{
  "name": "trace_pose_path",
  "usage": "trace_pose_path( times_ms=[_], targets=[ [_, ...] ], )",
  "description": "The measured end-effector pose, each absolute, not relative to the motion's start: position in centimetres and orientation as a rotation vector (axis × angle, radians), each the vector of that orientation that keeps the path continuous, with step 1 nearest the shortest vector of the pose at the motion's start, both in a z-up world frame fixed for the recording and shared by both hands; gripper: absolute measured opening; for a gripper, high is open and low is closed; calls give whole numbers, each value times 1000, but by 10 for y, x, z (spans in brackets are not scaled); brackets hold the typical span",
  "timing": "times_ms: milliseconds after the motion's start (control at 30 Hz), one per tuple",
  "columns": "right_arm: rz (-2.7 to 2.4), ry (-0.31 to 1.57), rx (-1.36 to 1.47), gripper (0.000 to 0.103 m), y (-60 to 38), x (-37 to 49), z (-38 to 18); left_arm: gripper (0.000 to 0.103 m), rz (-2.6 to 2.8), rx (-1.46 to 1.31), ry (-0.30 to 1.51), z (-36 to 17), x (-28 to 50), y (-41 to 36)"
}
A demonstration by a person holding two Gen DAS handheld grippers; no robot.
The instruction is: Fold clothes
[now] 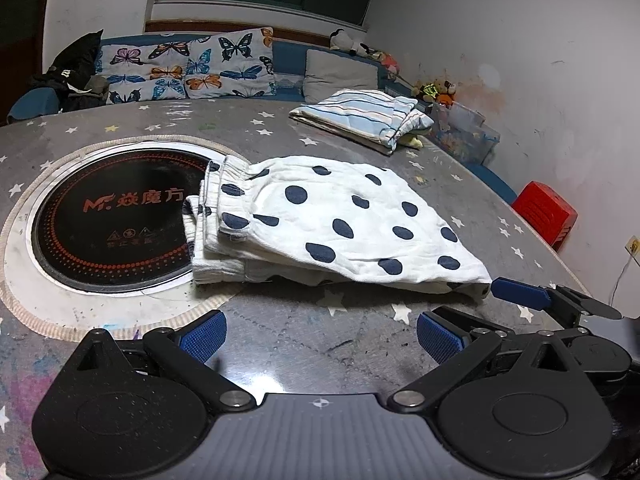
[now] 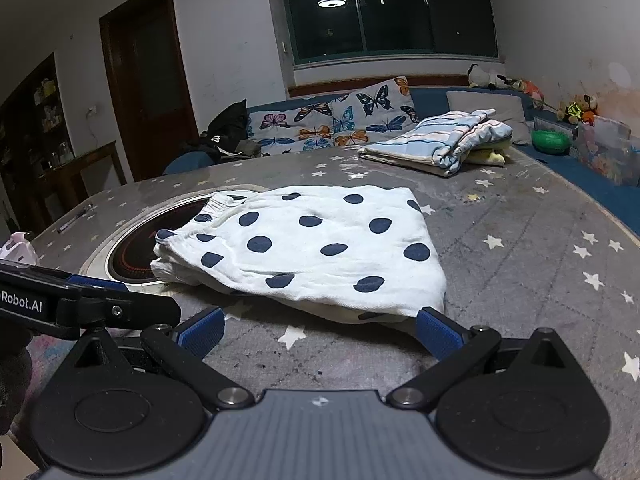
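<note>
Grey table cover (image 1: 360, 360) printed with white stars, spread over the whole tabletop. Round black induction hob (image 1: 108, 216) set into the table, ringed by a pale border, with orange lettering at its centre. Butterfly-print cushions (image 1: 184, 66) leaning against the back of a blue sofa (image 2: 432, 98); 1 plain grey cushion (image 1: 340, 70) beside them. Soft toys (image 2: 578, 109) along the right-hand wall, near a clear plastic box (image 1: 464, 132). Red stool (image 1: 546, 210) beyond the table edge. Brown door (image 2: 148, 80) and dark window (image 2: 392, 12) behind
</note>
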State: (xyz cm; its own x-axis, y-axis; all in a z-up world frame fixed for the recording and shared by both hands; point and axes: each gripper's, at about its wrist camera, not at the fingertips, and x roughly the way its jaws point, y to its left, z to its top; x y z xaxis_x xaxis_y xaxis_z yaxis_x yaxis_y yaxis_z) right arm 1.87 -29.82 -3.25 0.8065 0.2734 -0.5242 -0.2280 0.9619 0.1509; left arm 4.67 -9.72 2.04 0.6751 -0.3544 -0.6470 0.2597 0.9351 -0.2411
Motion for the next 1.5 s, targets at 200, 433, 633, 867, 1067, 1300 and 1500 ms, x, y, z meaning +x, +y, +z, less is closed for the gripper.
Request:
trace_pose_path(
  times_ms=[200,433,633,867,1067,1300,1500],
  targets=[
    [272,577,90,103,-298,19,-34,103,-344,-137,752,20,47,-98],
    [277,583,76,103,-296,19,-32,103,-354,-145,752,20,47,-98],
    [276,586,61,103,-294,20,-29,103,-358,-146,749,21,47,-98],
    [258,590,65,103,-298,22,-27,103,-351,-141,751,21,49,-98],
    [238,599,86,103,-305,22,-30,103,-352,-131,758,21,49,-101],
    [233,603,100,103,-309,22,-32,103,-354,-120,766,20,49,-105],
    [234,597,111,103,-310,21,-30,103,-357,-116,763,22,47,-108]
  ],
)
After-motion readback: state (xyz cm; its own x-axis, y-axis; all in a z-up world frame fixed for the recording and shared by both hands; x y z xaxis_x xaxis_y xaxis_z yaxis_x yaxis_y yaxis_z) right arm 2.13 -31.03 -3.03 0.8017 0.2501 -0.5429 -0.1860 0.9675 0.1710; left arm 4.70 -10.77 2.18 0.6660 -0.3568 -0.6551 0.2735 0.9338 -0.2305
